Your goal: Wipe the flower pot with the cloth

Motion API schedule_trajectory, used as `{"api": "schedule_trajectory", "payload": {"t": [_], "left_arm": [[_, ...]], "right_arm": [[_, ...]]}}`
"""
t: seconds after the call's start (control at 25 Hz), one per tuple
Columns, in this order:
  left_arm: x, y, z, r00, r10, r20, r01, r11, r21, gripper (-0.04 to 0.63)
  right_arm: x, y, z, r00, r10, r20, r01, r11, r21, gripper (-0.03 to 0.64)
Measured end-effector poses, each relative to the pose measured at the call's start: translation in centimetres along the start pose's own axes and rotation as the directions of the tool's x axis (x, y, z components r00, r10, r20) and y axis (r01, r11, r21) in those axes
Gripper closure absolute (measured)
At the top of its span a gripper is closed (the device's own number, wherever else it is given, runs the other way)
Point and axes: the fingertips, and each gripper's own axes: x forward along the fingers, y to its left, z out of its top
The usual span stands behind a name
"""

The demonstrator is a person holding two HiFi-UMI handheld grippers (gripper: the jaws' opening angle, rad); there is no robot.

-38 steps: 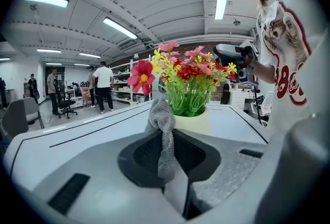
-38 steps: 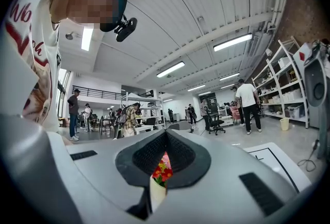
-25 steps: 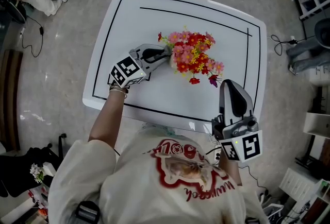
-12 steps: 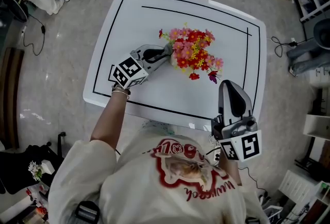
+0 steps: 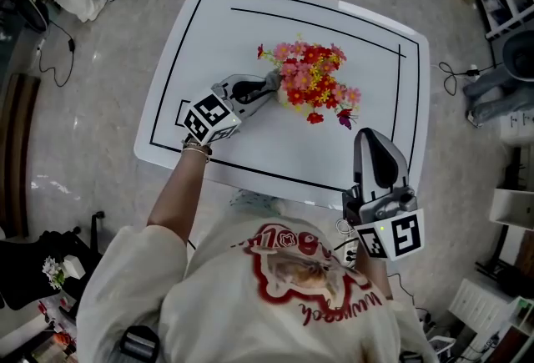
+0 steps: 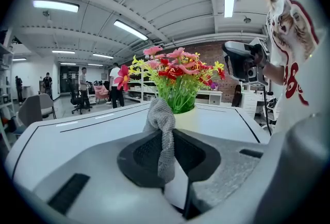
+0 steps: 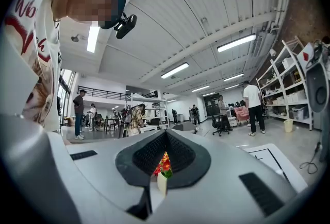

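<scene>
While the left gripper's (image 5: 266, 86) jaws clench the cloth (image 6: 163, 130) against the flower pot (image 6: 188, 119) near the tabletop's (image 5: 217, 36) middle, wiping looks under way; next, sweep the cloth around the pot's side. The right gripper (image 5: 374, 141) is clenched and empty.

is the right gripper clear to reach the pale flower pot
Probably yes: only bare white table lies between the right gripper and the pot; the left gripper's grey cloth is beyond it.
</scene>
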Motion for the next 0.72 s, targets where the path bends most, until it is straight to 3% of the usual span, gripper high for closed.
{"api": "schedule_trajectory", "payload": {"t": [0.72], "left_arm": [[-0.1,-2.3,-0.4,1.0,0.011,-0.009,-0.011,1.0,-0.025,0.54]], "right_arm": [[-2.0,0.9,-0.1,1.0,0.014,0.005,-0.014,1.0,0.005,0.618]]}}
